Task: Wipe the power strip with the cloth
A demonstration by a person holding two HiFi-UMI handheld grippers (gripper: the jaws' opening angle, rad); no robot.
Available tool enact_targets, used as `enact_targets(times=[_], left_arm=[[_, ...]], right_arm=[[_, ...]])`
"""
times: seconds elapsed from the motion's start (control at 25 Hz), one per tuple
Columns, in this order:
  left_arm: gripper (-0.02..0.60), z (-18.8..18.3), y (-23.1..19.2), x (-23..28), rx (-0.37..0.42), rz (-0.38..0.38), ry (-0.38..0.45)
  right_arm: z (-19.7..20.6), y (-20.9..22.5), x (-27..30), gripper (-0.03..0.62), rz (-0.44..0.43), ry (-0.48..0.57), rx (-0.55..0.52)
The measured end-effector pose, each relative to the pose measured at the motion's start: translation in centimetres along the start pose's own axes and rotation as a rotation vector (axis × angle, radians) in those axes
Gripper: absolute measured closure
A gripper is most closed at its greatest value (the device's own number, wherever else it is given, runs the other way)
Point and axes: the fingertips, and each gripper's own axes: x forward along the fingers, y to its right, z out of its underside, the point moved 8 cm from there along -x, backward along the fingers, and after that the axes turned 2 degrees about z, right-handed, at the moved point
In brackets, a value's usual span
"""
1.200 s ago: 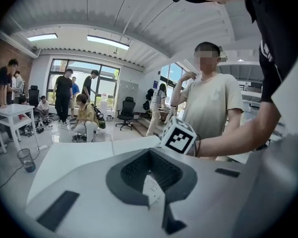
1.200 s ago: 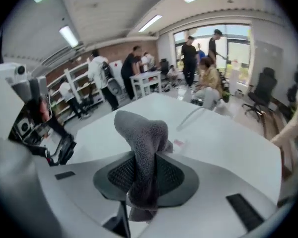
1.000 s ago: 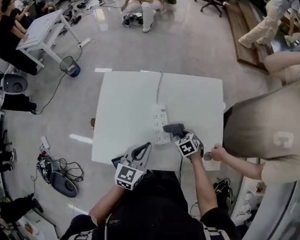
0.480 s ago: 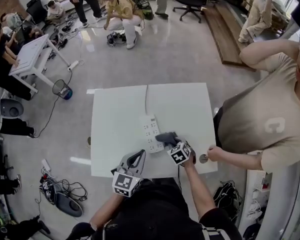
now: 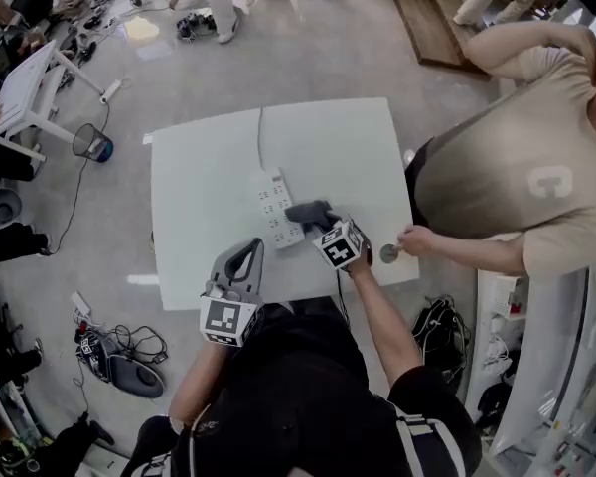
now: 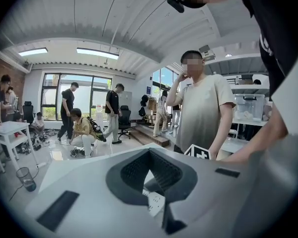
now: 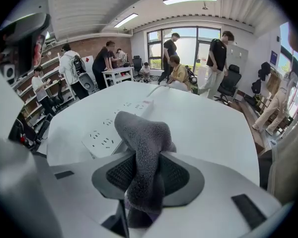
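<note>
A white power strip (image 5: 274, 207) lies lengthwise on the white table (image 5: 199, 167), and its cable (image 5: 259, 137) runs off over the far edge. My right gripper (image 5: 318, 223) holds a grey cloth (image 5: 308, 212) just right of the strip's near half. In the right gripper view the cloth (image 7: 141, 138) stands bunched between the jaws (image 7: 141, 175), which are opening, with the strip (image 7: 109, 133) ahead on the left. My left gripper (image 5: 248, 249) hovers over the table's near edge, shut with nothing in it. Through its jaws (image 6: 148, 167) the strip (image 6: 154, 202) shows.
A person in a beige shirt (image 5: 497, 157) stands at the table's right side. Their hand (image 5: 412, 239) rests by a small round object (image 5: 388, 253) on the near right corner. Several people, a white desk (image 5: 20, 92) and a bin (image 5: 91, 144) are on the floor beyond.
The head camera has swung, so the table sits higher and further left in view. The right gripper with the cloth stays beside the strip's near end. The left gripper hardly moved.
</note>
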Motion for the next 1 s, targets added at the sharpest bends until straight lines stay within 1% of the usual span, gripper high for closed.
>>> enact_targets(times=[0.12, 0.2, 0.28, 0.36, 0.4, 0.44, 0.52, 0.56, 0.64, 0.76, 0.84, 0.92, 1.0], left_arm=[[0.546, 0.5, -0.2, 0.2, -0.018, 0.000, 0.000], [0.546, 0.9, 0.2, 0.5, -0.018, 0.025, -0.008], [0.546, 1.7, 0.9, 0.5, -0.017, 0.054, -0.014], [0.546, 2.5, 1.4, 0.4, -0.033, 0.079, -0.027], [0.546, 2.8, 1.5, 0.6, -0.047, 0.088, -0.036], [0.546, 3.0, 1.5, 0.9, -0.062, 0.094, -0.045], [0.546, 2.9, 1.9, 1.5, -0.073, 0.095, -0.054], [0.546, 2.7, 2.3, 1.7, -0.063, 0.095, -0.055], [0.546, 2.3, 3.1, 2.0, -0.036, 0.093, -0.054], [0.546, 2.1, 3.4, 2.0, -0.028, 0.070, -0.058], [0.546, 2.2, 3.1, 1.9, -0.037, 0.056, -0.057], [0.546, 2.4, 2.6, 1.6, -0.060, 0.038, -0.051], [0.546, 2.7, 1.8, 0.8, -0.105, -0.004, -0.052]], right_arm=[[-0.1, 0.3, 1.6, 0.461, 0.007, -0.056, -0.010], [-0.4, 0.5, 1.8, 0.467, 0.026, -0.049, 0.003], [-1.6, 0.5, 0.7, 0.485, 0.046, 0.027, 0.034], [-4.6, 0.3, -0.8, 0.487, 0.060, 0.139, 0.040], [-6.8, 0.2, -0.6, 0.486, 0.057, 0.180, 0.013], [-9.2, 0.0, 0.6, 0.487, 0.044, 0.194, -0.037], [-13.0, -0.8, 4.7, 0.487, 0.017, 0.153, -0.181], [-14.3, -1.3, 6.5, 0.487, 0.016, 0.125, -0.253], [-15.5, -2.0, 8.6, 0.487, 0.019, 0.082, -0.363], [-14.5, -3.1, 9.7, 0.487, -0.022, 0.030, -0.472], [-13.1, -3.8, 8.9, 0.486, -0.070, 0.039, -0.511], [-10.8, -4.7, 6.9, 0.487, -0.166, 0.046, -0.537], [-7.7, -6.2, 4.2, 0.486, -0.275, 0.032, -0.595]])
